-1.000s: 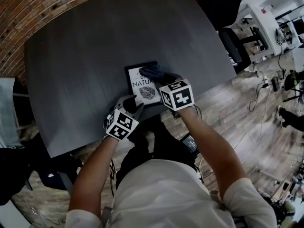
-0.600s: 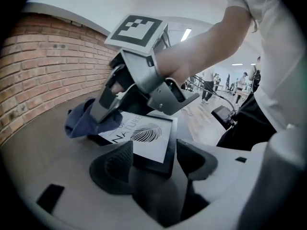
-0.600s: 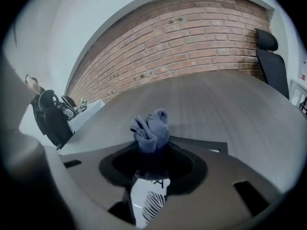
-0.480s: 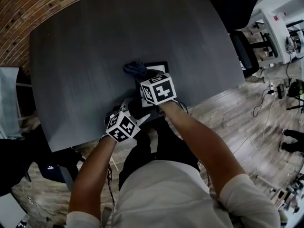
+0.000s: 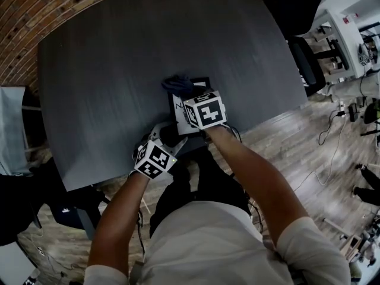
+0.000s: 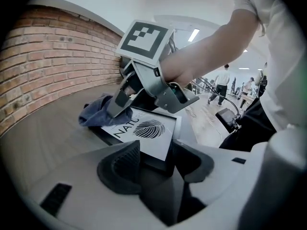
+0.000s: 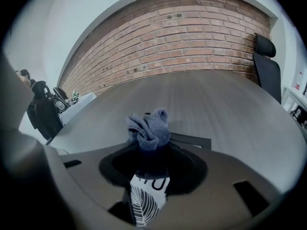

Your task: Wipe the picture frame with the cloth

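A black picture frame (image 5: pixel 180 107) with a white leaf print lies flat near the front edge of the dark table (image 5: pixel 113 64). My right gripper (image 5: pixel 185 94) is shut on a bunched blue-grey cloth (image 5: pixel 177 84) and presses it on the frame's far left corner. The right gripper view shows the cloth (image 7: pixel 148 127) standing out of the jaws over the print (image 7: pixel 144 202). My left gripper (image 6: pixel 156 166) has just been closing its jaws, and the frame's (image 6: pixel 146 131) near corner sits wedged between them. That view also shows the right gripper (image 6: pixel 120 107) on the cloth (image 6: pixel 96 115).
A brick wall (image 7: pixel 192 37) runs along the table's far side. A black office chair (image 5: pixel 303 58) stands at the table's right, with wooden floor (image 5: pixel 297 135) beyond. People walk in the background (image 6: pixel 223 80). My body is close to the table's near edge.
The right gripper has drawn the cloth leftward along the frame's far edge, from its right corner to its left one. The left gripper has stayed at the near corner.
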{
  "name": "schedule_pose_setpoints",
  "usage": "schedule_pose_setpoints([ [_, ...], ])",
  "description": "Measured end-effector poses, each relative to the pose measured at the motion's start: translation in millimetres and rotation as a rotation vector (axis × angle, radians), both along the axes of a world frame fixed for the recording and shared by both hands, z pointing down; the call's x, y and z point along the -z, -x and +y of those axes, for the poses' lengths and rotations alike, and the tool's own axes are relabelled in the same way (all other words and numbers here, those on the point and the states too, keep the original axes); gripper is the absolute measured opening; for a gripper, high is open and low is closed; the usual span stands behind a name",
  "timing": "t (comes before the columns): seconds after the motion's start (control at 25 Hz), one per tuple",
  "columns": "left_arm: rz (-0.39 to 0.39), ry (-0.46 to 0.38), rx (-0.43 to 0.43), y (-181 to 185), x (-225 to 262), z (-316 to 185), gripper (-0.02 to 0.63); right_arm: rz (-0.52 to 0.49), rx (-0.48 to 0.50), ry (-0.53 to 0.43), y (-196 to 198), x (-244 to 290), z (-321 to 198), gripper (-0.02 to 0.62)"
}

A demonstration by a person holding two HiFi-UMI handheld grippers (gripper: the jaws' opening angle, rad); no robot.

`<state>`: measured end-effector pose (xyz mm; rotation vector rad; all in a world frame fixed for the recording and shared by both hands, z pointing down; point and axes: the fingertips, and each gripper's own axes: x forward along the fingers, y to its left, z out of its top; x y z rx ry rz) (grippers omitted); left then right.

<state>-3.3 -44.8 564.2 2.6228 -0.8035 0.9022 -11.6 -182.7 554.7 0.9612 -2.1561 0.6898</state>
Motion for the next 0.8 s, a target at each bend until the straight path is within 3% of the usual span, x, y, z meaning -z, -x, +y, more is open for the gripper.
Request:
schedule_pose_setpoints([
  [0.36, -0.020, 0.016, 0.026, 0.4, -2.2, 1.4, 0.213, 0.105, -0.059, -0.035, -48.9, 0.9, -11.2, 0.156],
  [0.8, -0.027, 0.024, 0.044, 1.4, -1.5, -1.3, 0.213, 0.155, -0.105, -0.065, -87.5, 9.4, -17.7, 0.155],
])
